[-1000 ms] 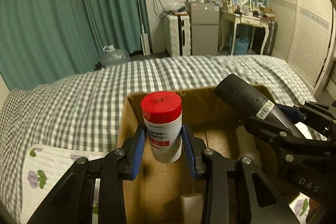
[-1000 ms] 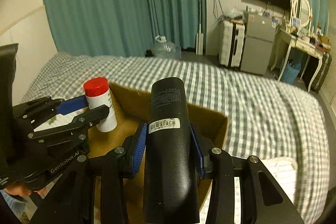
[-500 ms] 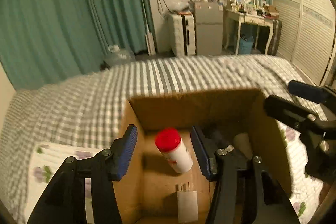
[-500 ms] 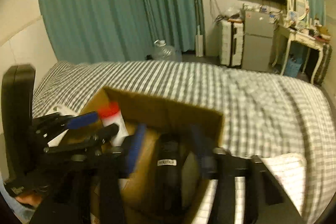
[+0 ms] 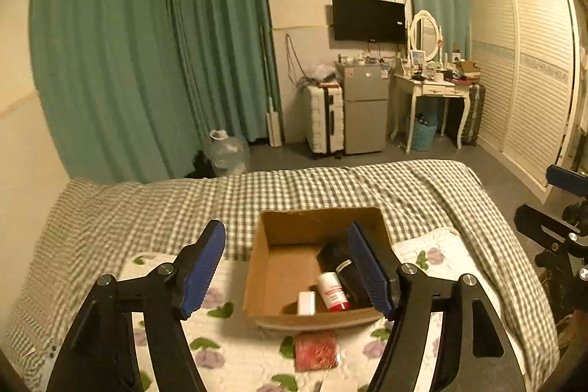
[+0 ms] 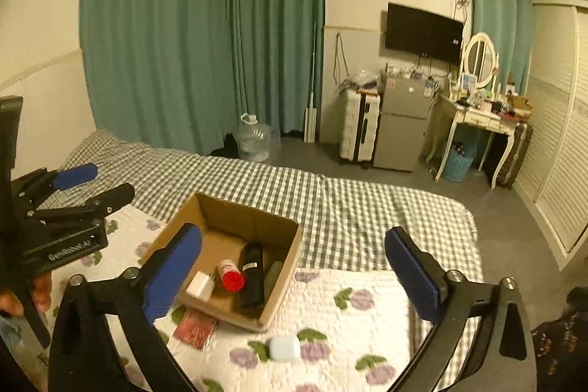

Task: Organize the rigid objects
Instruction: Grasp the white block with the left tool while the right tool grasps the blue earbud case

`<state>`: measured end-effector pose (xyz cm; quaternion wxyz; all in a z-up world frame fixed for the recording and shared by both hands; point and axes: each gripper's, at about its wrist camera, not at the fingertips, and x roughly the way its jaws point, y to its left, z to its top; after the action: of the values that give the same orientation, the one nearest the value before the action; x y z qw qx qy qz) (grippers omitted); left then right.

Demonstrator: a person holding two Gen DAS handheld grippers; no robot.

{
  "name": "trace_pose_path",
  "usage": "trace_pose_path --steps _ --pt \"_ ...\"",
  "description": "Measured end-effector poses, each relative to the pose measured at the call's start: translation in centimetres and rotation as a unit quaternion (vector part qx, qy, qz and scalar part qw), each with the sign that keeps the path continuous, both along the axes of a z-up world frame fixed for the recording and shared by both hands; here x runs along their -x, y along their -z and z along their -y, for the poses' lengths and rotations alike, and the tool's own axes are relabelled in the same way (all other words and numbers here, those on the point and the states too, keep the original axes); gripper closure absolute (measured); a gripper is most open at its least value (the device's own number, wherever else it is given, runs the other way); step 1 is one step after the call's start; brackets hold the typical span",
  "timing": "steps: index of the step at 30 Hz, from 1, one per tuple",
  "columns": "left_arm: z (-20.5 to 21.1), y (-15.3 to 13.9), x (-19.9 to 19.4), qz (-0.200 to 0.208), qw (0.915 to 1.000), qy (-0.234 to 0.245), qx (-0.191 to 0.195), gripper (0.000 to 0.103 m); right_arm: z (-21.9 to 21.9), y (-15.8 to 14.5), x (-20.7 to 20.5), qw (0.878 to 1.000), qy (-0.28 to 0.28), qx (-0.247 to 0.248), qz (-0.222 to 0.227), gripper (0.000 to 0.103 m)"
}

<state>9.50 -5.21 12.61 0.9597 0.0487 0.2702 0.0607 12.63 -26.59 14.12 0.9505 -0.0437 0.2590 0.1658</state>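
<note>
box part-filled; two items left on the quilt.
cardboard box [image 6: 283,267] holds the red-capped bottle [image 6: 230,277], black cylinder [image 6: 252,276] and white adapter [image 6: 200,284], all lying down. red packet [image 6: 194,327] just beside the box and white case [image 6: 284,348] near it on the floral quilt [image 6: 352,318] remain. left gripper [image 5: 290,272] and right gripper [image 6: 292,276] both spread wide, empty; a second ago each clamped bottle and cylinder above the box, now both raised clear.

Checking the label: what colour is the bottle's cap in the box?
Red; the bottle's cap shows best in the right wrist view.
</note>
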Motion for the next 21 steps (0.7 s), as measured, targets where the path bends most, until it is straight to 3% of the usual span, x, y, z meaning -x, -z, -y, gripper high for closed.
trace_pose_path --steps 3,8,13,21 --pt "0.6 0.8 2.2 0.005 0.9999 -0.010 -0.011 0.029 0.5 0.4 2.7 1.000 -0.008 0.010 -0.005 0.000" --pt "0.3 5.7 3.9 -0.040 0.9981 -0.040 0.025 0.029 -0.1 3.6 4.3 0.999 -0.019 0.020 -0.019 0.000" --pt "0.6 12.2 4.0 -0.085 0.9932 -0.070 0.039 0.029 -0.4 9.5 2.9 0.998 -0.023 0.005 -0.057 0.000" --pt "1.4 21.5 3.3 -0.153 0.9807 -0.089 0.083 0.029 -0.4 20.4 -0.5 0.990 -0.045 0.032 -0.127 0.000"
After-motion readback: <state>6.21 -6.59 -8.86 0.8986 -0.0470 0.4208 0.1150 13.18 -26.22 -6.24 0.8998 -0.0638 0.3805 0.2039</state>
